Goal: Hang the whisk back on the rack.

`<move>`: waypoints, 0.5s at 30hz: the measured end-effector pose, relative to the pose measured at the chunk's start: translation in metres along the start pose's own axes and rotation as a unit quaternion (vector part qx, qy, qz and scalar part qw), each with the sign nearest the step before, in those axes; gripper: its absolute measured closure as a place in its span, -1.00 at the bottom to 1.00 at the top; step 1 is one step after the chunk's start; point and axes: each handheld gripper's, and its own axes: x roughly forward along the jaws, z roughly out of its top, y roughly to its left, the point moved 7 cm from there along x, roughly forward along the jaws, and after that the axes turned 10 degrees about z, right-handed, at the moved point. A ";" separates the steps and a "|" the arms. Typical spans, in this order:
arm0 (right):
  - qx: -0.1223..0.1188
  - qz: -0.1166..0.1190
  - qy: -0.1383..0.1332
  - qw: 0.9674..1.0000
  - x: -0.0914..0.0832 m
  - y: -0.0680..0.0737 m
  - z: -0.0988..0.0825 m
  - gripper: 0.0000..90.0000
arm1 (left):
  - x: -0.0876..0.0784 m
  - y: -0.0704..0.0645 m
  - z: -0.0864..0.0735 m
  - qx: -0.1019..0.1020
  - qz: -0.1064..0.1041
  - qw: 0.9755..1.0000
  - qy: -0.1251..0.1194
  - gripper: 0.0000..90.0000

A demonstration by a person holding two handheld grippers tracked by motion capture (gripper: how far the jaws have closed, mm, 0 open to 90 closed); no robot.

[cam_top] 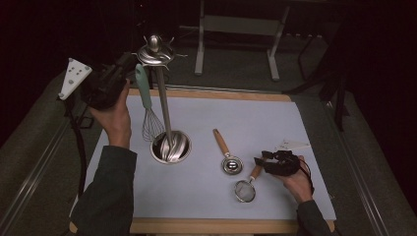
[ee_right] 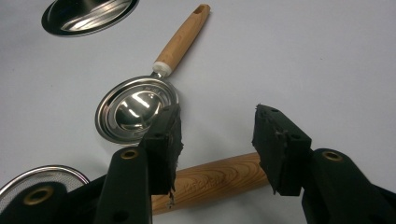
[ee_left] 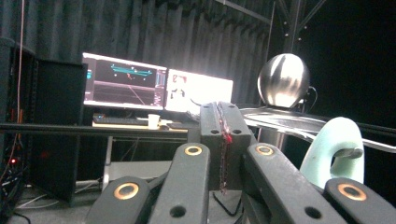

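A steel utensil stand (cam_top: pixel 169 146) rises from its round base to a hooked top (cam_top: pixel 155 51). A whisk with a teal handle (cam_top: pixel 143 87) hangs from it, and the handle's loop (ee_left: pixel 334 149) hangs on a steel hook. My left gripper (cam_top: pixel 127 66) is raised beside that handle's top, its jaws shut together (ee_left: pixel 223 126) on nothing. A wooden-handled steel scoop (cam_top: pixel 227 155) lies on the mat, its bowl (ee_right: pixel 135 109) facing up. My right gripper (cam_top: pixel 268 161) stands open low over the wooden handle (ee_right: pixel 219 179) of a small mesh strainer (cam_top: pixel 245 189).
A pale sheet (cam_top: pixel 275 118) covers the wooden table (cam_top: pixel 221 93). Grey padded surfaces flank it. A metal frame (cam_top: pixel 236 29) stands behind the table. Lit monitors (ee_left: pixel 154 88) stand on a desk in the left gripper view. The stand's steel base (ee_right: pixel 88 16) lies beyond the scoop.
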 end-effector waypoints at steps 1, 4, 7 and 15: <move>-0.001 -0.001 0.000 1.000 0.000 0.000 0.000 0.14 | 0.000 0.001 -0.001 0.000 0.000 1.000 0.002 1.00; -0.001 -0.005 0.002 1.000 -0.001 -0.001 0.000 0.14 | -0.003 0.003 -0.002 0.009 0.000 1.000 0.006 1.00; 0.002 -0.008 0.002 1.000 -0.002 -0.002 -0.001 0.14 | -0.010 0.005 -0.004 0.016 0.000 1.000 0.011 1.00; 0.013 -0.015 0.002 1.000 -0.005 -0.006 -0.004 0.13 | -0.032 0.024 -0.015 0.040 0.000 0.998 0.049 1.00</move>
